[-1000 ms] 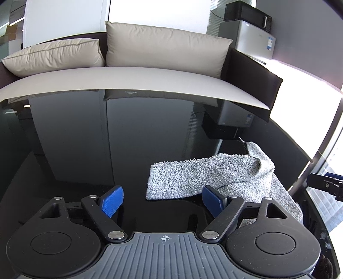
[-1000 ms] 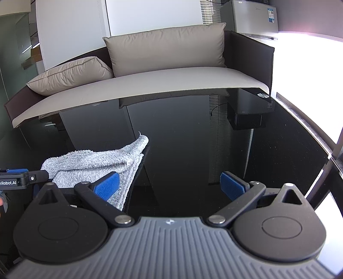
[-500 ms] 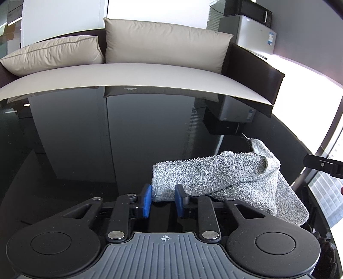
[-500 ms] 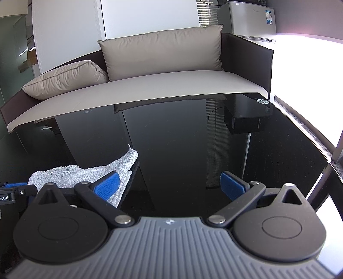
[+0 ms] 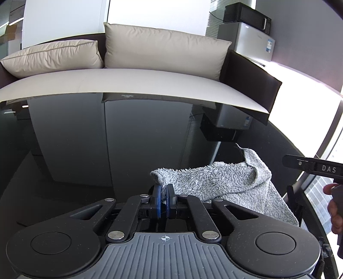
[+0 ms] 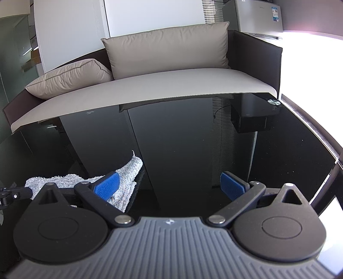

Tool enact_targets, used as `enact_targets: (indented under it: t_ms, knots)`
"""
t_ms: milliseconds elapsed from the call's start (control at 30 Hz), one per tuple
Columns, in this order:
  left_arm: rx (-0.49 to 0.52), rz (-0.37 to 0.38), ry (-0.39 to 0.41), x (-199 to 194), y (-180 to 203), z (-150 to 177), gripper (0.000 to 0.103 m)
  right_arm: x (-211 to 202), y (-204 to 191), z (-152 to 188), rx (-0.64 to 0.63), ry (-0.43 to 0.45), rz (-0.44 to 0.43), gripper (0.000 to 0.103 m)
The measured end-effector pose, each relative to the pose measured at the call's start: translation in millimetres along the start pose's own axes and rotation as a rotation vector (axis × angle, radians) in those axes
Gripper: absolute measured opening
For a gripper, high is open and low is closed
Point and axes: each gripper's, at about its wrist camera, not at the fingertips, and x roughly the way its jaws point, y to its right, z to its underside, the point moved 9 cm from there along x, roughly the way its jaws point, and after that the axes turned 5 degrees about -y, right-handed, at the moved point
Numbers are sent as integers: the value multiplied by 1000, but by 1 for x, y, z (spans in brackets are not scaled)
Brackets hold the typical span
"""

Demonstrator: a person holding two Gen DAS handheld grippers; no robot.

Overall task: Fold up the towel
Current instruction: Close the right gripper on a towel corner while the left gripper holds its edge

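left gripper (image 5: pixel 164 198): jaws pinching towel (image 5: pixel 225 184) corner, low over table (image 5: pixel 85 150) | right gripper (image 6: pixel 169 186): jaws wide apart, beside towel

I read this as an office lounge: beyond my fingers, a cushioned sofa (image 5: pixel 133 85) (beige), a fridge (image 5: pixel 250 40), a glossy black table (image 6: pixel 182 139).

Glossy black glass table (image 5: pixel 85 150); beyond its far edge, a dark-framed sofa with beige seat (image 5: pixel 128 83) bearing two beige cushions (image 5: pixel 165 49). Silver refrigerator (image 5: pixel 253 40) topped by black microwave (image 5: pixel 246 15), far right.
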Motion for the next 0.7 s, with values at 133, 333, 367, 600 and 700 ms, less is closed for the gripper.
enact_targets:
  t_ms: [133,333,367,600,700]
  knots:
    - [6,10,4,-2,7,-2,4,15,-7,-7,5,-32,-34,102]
    - [9,21,-9,1,12,-2,4,34,-23,-16,-46,-43,-36,101]
    - [9,22,-9,1,13,-2,4,37,-26,-17,-47,-45,-43,99]
    - [4,29,-15,2,13,-2,4,59,-36,-16,-76,-87,-72,69]
    - [2,32,-14,2,13,-2,4,65,-38,-17,-75,-91,-79,61]
